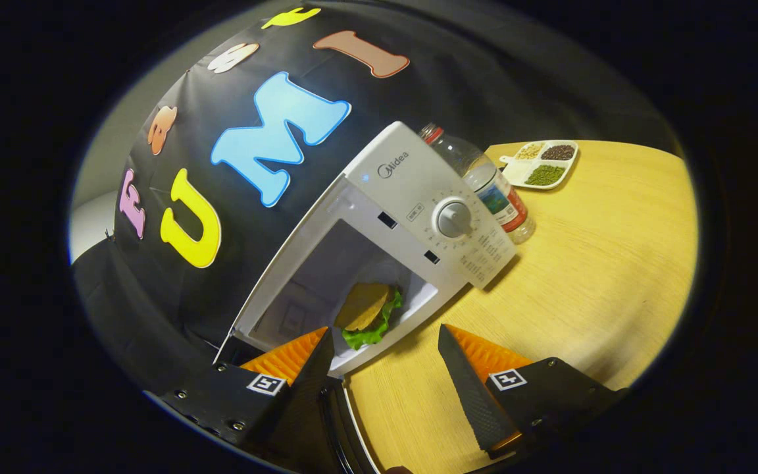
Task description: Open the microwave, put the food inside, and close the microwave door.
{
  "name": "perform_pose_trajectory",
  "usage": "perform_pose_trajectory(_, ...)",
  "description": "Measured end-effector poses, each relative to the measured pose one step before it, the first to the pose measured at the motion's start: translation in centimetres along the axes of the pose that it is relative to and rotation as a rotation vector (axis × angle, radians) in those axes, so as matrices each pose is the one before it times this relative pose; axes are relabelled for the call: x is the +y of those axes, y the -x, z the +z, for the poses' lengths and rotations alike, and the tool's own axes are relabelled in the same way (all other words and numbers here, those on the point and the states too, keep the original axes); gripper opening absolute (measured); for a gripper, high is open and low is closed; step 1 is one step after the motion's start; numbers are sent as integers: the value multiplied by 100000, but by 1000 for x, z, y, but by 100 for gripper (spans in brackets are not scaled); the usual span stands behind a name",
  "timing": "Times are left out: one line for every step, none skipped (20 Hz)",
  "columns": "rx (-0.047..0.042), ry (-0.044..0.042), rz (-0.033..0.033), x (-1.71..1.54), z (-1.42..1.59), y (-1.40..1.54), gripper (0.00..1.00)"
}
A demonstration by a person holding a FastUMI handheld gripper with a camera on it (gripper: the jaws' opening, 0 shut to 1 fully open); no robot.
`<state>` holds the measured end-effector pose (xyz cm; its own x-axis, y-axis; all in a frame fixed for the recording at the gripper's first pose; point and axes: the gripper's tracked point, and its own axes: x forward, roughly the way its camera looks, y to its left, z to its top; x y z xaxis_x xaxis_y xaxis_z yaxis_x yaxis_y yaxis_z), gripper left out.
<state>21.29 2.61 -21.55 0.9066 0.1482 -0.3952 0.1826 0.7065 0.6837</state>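
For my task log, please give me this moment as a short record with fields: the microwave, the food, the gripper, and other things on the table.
microwave: white, on the wooden table, cavity open
food: burger with lettuce inside the cavity
gripper: open, holding nothing, just in front of the cavity
behind microwave: clear bottle
farther back: divided dish of grains
remaining step: closing the door

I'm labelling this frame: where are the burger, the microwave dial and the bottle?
burger (367, 308): gripper view, on its bun top.
microwave dial (453, 218): gripper view, on the knob's face.
bottle (496, 197): gripper view, on its label.
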Motion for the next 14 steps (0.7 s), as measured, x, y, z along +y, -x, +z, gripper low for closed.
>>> perform_pose_trajectory(106, 1629, 105, -68, -118, 1373, 97)
perform_pose_trajectory(355, 1785, 553, 123, -155, 1420, 97)
perform_pose_trajectory(530, 1838, 607, 156, -265, 1345, 97)
perform_pose_trajectory(384, 2313, 1051, 370, -230, 1315, 97)
perform_pose_trajectory(-275, 3066, 1204, 402, -204, 1411, 97)
perform_pose_trajectory(-383, 3752, 1307, 573, -137, 1205, 97)
perform_pose_trajectory(112, 4132, 1375, 635, -208, 1063, 96)
perform_pose_trajectory(62, 3980, 2040, 910, -153, 1118, 97)
perform_pose_trajectory(-327, 3560, 2088, 945, -34, 1069, 96)
perform_pose_trajectory(-765, 3064, 2184, 1143, -18, 1040, 97)
perform_pose_trajectory(-508, 2885, 2547, 1235, -135, 1062, 96)
perform_pose_trajectory(-104, 2724, 2664, 1367, -164, 857, 97)
perform_pose_trajectory(240, 2716, 2944, 1388, -301, 790, 96)
perform_pose_trajectory(145, 2744, 2710, 1411, -219, 662, 96)
